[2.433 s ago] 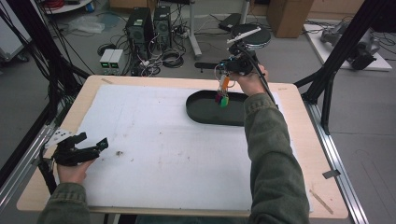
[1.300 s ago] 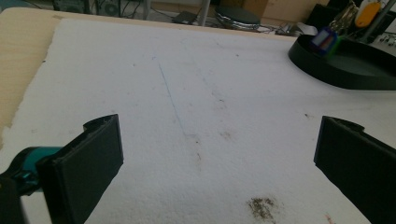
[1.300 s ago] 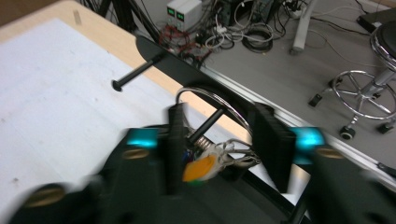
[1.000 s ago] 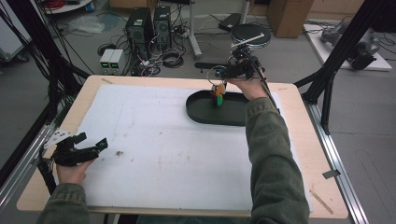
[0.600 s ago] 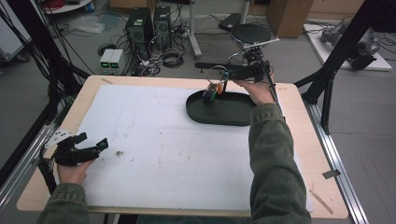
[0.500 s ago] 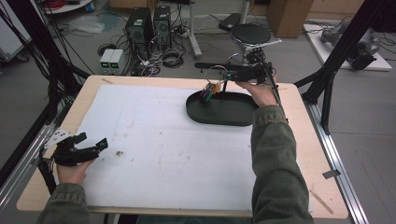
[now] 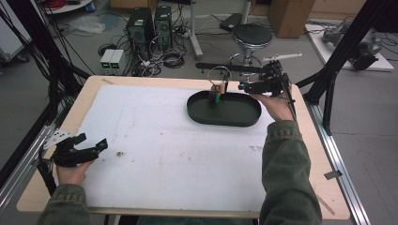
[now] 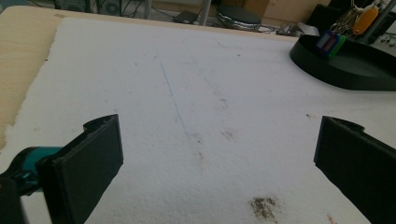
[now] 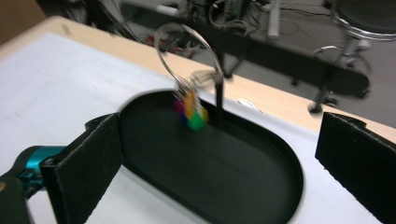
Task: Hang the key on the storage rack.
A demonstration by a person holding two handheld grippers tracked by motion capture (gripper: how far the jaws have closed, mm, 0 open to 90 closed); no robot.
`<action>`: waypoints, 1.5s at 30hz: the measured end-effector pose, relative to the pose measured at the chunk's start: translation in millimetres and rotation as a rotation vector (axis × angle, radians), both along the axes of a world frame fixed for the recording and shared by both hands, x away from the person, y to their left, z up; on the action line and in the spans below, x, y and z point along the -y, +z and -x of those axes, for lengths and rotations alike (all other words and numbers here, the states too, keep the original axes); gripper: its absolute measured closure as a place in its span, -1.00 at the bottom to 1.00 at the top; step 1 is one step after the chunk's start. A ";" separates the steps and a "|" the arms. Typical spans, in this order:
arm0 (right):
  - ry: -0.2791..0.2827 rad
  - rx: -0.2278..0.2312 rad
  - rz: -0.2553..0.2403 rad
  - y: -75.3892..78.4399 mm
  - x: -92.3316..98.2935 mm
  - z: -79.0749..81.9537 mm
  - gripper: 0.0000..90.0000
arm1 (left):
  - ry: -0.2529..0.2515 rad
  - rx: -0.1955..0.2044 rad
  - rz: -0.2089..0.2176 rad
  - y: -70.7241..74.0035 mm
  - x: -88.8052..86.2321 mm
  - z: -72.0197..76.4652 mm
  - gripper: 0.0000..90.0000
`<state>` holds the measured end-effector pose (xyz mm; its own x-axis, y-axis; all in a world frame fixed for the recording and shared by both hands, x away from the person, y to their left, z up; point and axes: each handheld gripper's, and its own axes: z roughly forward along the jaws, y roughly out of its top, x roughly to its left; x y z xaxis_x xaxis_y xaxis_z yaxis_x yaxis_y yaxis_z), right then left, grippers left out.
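Observation:
A metal key ring point(image 7: 219, 75) with coloured tags point(image 7: 215, 96) hangs from a thin black post in the left part of a black oval tray point(image 7: 225, 123) at the table's far side. My right gripper point(image 7: 242, 86) is just right of the post, open, jaws pointing left at the ring with nothing between them. In the right gripper view the gripper point(image 9: 224, 156) stands wide open before the ring point(image 9: 187, 51), tags point(image 9: 192, 114) and tray point(image 9: 261, 140). My left gripper point(image 7: 96, 146) rests open at the near left edge, far from the tray point(image 8: 355, 70); in its own view it point(image 8: 217, 158) holds nothing.
A white sheet point(image 7: 164, 150) covers most of the wooden table point(image 7: 324, 159). A small dark smudge point(image 8: 264, 207) lies just ahead of the left gripper. Behind the table are a stool point(image 7: 252, 35), computer cases point(image 7: 148, 21) and cables on the floor.
My right gripper carried the key ring down to the tray's left part, let go of it at the post and drew back to the right. The left gripper stayed still.

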<state>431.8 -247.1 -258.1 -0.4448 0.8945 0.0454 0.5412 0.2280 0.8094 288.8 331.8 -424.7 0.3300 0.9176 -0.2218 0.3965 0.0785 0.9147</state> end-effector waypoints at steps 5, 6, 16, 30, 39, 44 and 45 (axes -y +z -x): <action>-0.017 0.006 -0.026 -12.5 11.6 16.0 -0.99 | 0.000 0.002 0.002 0.6 0.3 0.9 -0.96; -0.018 0.012 -0.034 -13.9 14.0 19.4 -0.99 | 0.001 0.002 0.003 0.5 0.3 0.8 -0.96; -0.020 0.051 -0.061 -23.8 31.7 38.4 -0.99 | 0.002 0.003 0.001 1.0 0.5 1.6 -0.96; -0.043 0.092 -0.085 -41.2 47.5 58.0 -0.99 | 0.003 0.000 -0.001 1.2 -0.1 2.0 -0.96; -0.068 0.108 -0.113 -55.9 59.2 73.4 -0.99 | 0.002 -0.002 -0.001 1.2 -0.5 1.9 -0.96; -0.072 0.096 -0.126 -68.2 64.4 82.0 -0.99 | 0.004 -0.004 0.001 1.4 -0.1 2.2 -0.96; -0.075 0.092 -0.136 -71.9 65.5 84.4 -0.99 | 0.003 -0.004 0.001 1.4 0.0 2.2 -0.96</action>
